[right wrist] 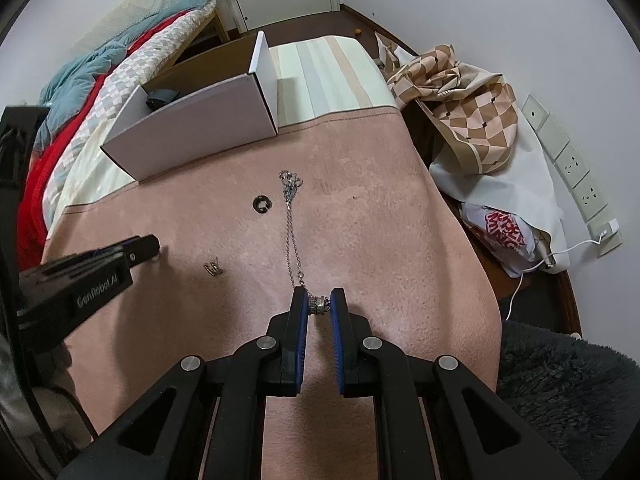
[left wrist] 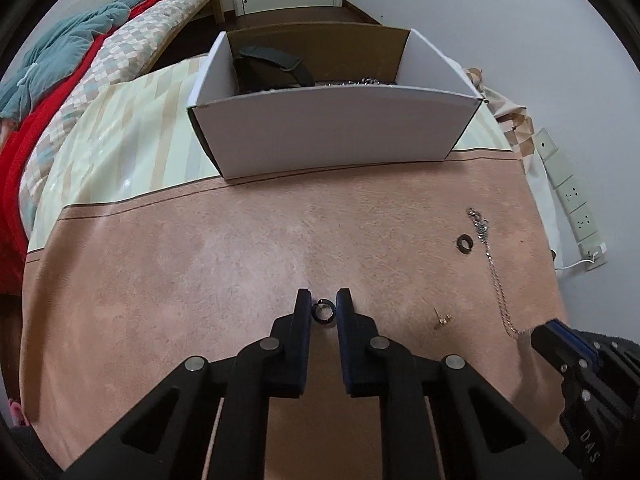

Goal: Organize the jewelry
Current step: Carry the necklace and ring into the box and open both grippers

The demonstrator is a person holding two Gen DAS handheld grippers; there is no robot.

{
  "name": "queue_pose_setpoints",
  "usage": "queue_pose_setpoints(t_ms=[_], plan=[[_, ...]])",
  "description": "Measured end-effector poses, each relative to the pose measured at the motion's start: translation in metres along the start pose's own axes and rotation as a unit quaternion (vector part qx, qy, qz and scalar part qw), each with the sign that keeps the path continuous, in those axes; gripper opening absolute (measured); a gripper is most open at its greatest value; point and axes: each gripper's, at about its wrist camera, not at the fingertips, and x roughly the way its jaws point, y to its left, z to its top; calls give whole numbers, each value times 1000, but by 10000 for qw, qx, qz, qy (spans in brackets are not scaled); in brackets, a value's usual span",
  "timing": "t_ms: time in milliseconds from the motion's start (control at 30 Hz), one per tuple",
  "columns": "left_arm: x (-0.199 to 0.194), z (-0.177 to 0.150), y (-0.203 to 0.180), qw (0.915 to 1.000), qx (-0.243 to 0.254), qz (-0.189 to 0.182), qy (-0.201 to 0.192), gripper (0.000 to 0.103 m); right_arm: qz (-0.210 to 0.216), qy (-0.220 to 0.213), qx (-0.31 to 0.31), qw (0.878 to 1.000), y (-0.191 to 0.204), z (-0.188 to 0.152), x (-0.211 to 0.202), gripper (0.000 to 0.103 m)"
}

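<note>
My left gripper [left wrist: 323,300] is shut on a small black ring [left wrist: 322,312] low over the pink cloth [left wrist: 200,264]. My right gripper [right wrist: 319,298] is shut on the silver bead pendant [right wrist: 317,304] of a thin chain necklace [right wrist: 291,224], which trails away across the cloth. A thick black ring [right wrist: 262,203] lies beside the chain; it also shows in the left wrist view [left wrist: 465,244]. A small gold earring [left wrist: 441,318] lies between the grippers. The white open box [left wrist: 336,128] stands at the far edge of the cloth with dark items inside.
A bed with red and checked covers [left wrist: 60,92] runs along the left. A checked cloth and bags [right wrist: 472,120] lie to the right, by a wall socket strip [right wrist: 576,184]. A dark fluffy seat [right wrist: 560,384] is at the near right.
</note>
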Motion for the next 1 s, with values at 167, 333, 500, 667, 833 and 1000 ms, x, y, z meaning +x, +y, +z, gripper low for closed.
queue_pose_setpoints(t_ms=[167,333,500,667,833,1000], plan=[[-23,3,7,9997,-81,-146,-162,10,317,-168,52,9993,6,15,-23,12],[-54,27,19,9980,-204,-448,-388,10,655,-572,18,9962,16,50,-62,12],[-87,57,31,9950,-288,-659,-694,10,849,-969,-124,9916,28,92,-97,12],[-106,86,40,9932,-324,-689,-884,10,1065,-1278,-338,9855,43,132,-123,12],[-118,115,53,9908,-400,-684,-1096,10,1209,-1494,-677,9790,64,171,-139,12],[-113,140,58,9902,-422,-702,-1132,10,1187,-1285,-898,9805,83,207,-113,12]])
